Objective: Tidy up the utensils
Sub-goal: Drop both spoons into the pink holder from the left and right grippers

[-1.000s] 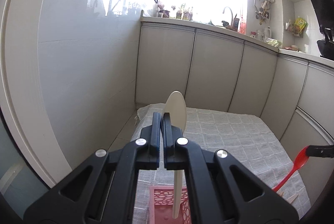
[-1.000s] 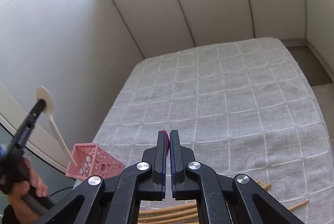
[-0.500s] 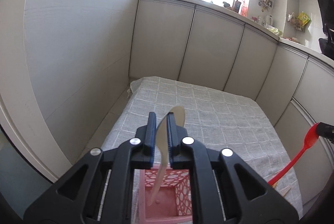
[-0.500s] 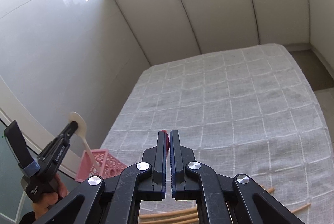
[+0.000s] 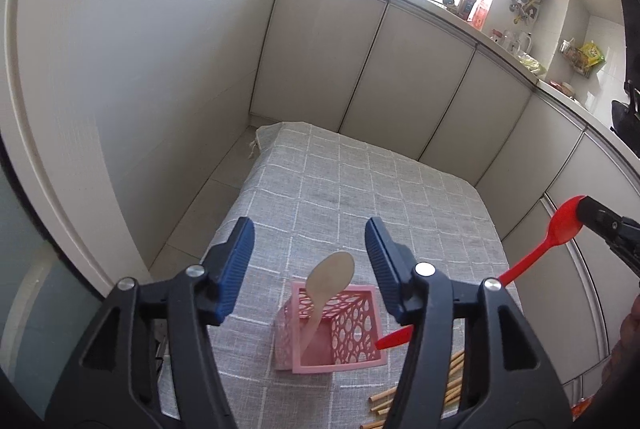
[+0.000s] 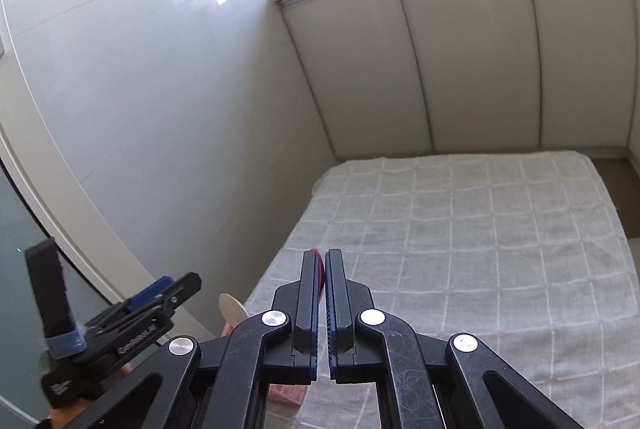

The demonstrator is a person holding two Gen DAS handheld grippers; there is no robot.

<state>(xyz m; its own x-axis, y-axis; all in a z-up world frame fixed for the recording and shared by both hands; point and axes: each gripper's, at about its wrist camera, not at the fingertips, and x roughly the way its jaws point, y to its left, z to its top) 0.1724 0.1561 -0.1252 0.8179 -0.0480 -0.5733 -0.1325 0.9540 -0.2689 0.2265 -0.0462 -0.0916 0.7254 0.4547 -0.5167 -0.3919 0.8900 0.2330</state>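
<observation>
Utensils are split between a pink basket and the right hand-held gripper. The basket, a square tub with walls pierced by oval holes, stands on the near left part of a grey checked cloth that covers the counter. A pale beige spoon leans inside it, handle down in the tub and bowl up above the far rim, touching nothing else. The left hand-held gripper hovers above the basket with its blue-padded fingers spread wide on either side of the spoon's bowl and gripping nothing. The right hand-held gripper is nearly closed, pinching the bowl of a red spoon; from the left wrist view that spoon slants from its gripper at the right edge down toward the left, its handle tip reaching the right side of the basket, partly hidden behind the left gripper's finger. Whether the tip is over the rim or just beside it cannot be told. In the right wrist view only a sliver of the red spoon shows between the pads, and the left hand-held gripper appears low at the left. Several wooden chopsticks lie on the cloth at the near edge, right of the basket. Grey cabinet doors close the far side.
</observation>
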